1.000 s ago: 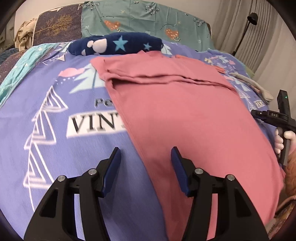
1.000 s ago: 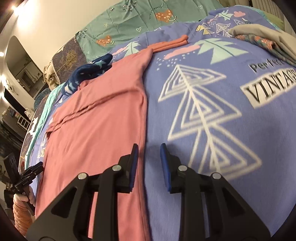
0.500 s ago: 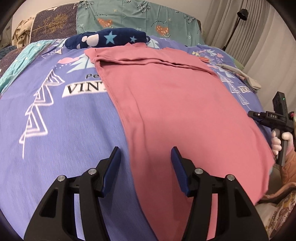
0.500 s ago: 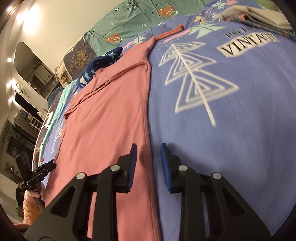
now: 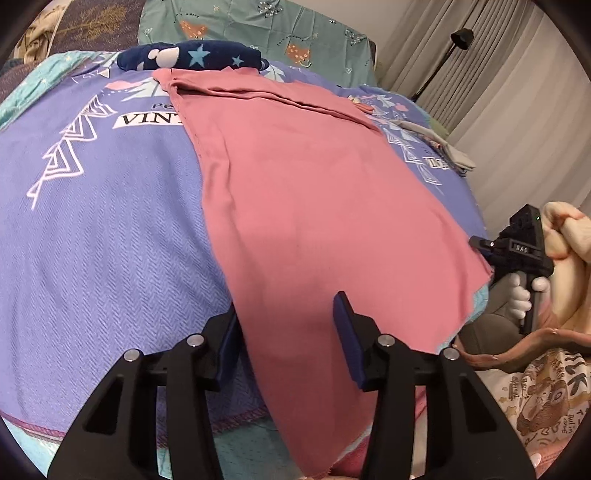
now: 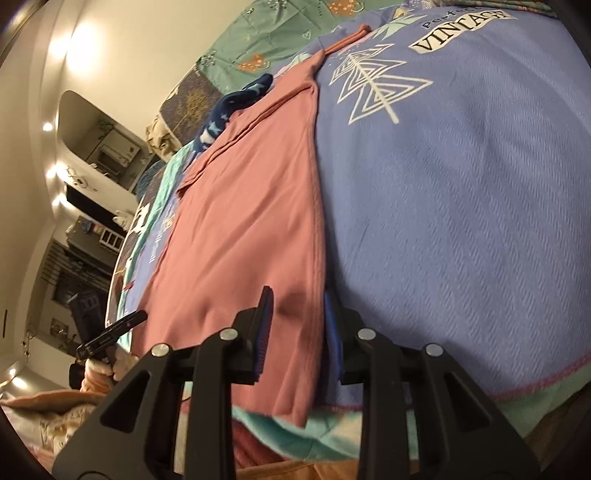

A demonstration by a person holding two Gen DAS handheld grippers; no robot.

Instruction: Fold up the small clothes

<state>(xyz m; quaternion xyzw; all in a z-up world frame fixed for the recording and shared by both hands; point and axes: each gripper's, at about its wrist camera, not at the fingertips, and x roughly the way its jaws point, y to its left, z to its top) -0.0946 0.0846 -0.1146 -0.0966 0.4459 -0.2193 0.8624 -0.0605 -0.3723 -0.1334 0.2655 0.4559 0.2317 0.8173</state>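
Note:
A pink garment lies flat and long on the purple blanket, its near end hanging over the bed's front edge. It also shows in the right wrist view. My left gripper is open, its jaws straddling the garment's left corner near the hem. My right gripper is open with a narrower gap, its jaws on either side of the garment's right edge near the hem. Neither grips the cloth. The right gripper also shows in the left wrist view, held by a hand.
A dark blue star-print garment lies at the far end of the pink one. Folded grey clothes sit at the right of the bed. A teal quilt covers the head. Curtains and a lamp stand at the right.
Both grippers have pulled back toward the bed's front edge along the pink garment. They now sit at its near hem corners. The right gripper's jaws have opened slightly wider.

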